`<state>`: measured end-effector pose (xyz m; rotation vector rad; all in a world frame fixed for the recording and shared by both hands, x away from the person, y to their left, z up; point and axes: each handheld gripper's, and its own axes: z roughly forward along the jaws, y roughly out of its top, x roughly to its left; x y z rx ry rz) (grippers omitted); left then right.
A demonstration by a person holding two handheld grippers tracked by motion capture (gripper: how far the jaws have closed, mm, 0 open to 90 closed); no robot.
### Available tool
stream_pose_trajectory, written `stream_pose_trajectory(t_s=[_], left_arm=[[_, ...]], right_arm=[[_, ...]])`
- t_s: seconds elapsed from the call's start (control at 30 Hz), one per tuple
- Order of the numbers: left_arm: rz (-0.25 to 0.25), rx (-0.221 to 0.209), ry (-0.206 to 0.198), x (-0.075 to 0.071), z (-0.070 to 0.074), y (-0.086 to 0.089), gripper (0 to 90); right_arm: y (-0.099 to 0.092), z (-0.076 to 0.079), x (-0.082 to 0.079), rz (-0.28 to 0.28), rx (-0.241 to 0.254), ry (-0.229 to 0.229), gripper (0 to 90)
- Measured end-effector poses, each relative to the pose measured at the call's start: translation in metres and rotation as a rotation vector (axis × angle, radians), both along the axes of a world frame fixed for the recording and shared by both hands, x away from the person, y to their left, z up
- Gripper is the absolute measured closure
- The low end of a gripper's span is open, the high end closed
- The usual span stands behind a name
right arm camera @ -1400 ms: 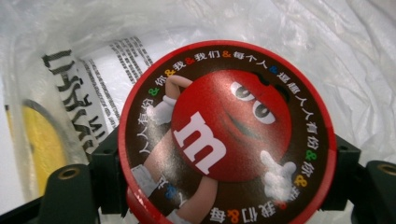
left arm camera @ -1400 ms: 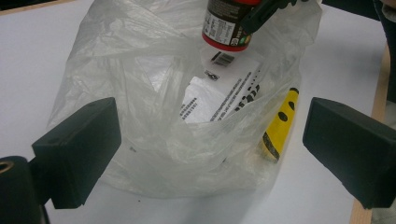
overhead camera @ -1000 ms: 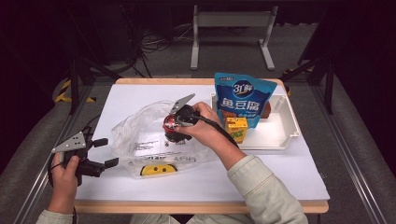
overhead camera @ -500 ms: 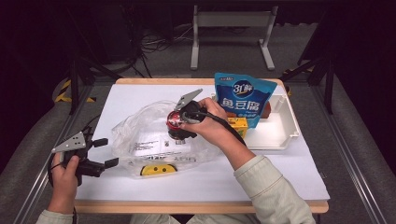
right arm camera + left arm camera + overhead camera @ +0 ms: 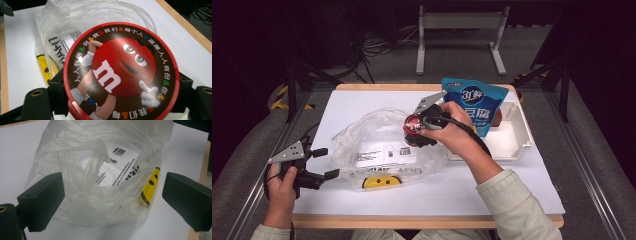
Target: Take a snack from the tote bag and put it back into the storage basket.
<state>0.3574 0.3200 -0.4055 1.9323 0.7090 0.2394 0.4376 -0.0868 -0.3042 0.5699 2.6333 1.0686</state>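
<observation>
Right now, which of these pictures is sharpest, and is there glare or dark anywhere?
Right gripper view: the round red candy tin is crisp, with small glints on its glossy lid. Left gripper view: the clear plastic bag is sharp, while the near black jaws look soft. High view: the white table is brightly lit, the floor around it falls into deep shadow, and the whole picture is grainier.
</observation>
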Motion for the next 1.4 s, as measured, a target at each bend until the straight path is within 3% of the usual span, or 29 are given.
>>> stream_pose_trajectory(t_s=[0.63, 1.4], left_arm=[[-0.001, 0.003, 0.003, 0.0, 0.0, -0.002, 4.9], [-0.003, 0.006, 0.003, 0.001, 0.0, -0.002, 4.9]], right_arm=[[-0.055, 0.016, -0.01, -0.098, 0.005, -0.013, 25.4], [-0.113, 0.022, -0.02, -0.206, 0.008, -0.015, 25.4]])
